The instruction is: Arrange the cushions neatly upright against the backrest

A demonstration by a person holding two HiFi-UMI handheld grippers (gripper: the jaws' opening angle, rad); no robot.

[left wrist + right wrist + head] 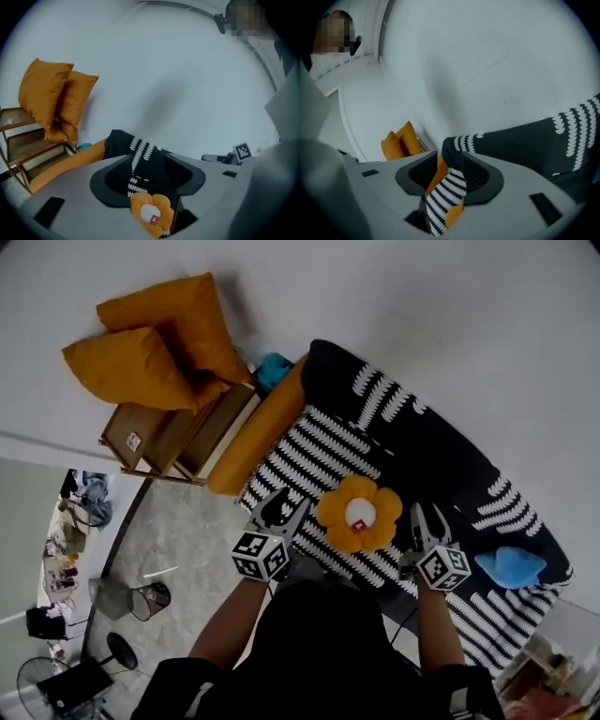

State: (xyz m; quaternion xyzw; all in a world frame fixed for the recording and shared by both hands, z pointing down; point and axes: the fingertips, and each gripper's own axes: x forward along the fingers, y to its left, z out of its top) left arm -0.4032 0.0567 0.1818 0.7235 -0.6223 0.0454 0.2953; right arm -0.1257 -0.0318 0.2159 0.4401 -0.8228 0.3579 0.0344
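**Flower cushion flat on the seat, both claws open beside it**

A flower-shaped orange cushion with a round white centre [359, 514] [151, 213] lay flat on the black-and-white patterned seat of the sofa [309, 442]. It sat towards the front edge and clear of the backrest.

The left gripper [289, 507] [150, 173] pointed at the flower's left side with its jaws spread. In its own view the flower showed low in the gap, and neither pad could be seen pressing on it.

The right gripper [427, 517] [450, 176] hung just beside the flower's right side. Its jaws were partly apart. Striped cover and some orange showed through the gap, with nothing clearly pinched.

A soft blue cushion [511, 566] lay flat near the seat's right end, well apart from the flower. At the left end ran a long orange bolster [258, 432].

Beyond the bolster, two square orange cushions [173, 320] [44, 96] leaned against the wall on top of a wooden shelf unit [155, 437], off the sofa altogether.
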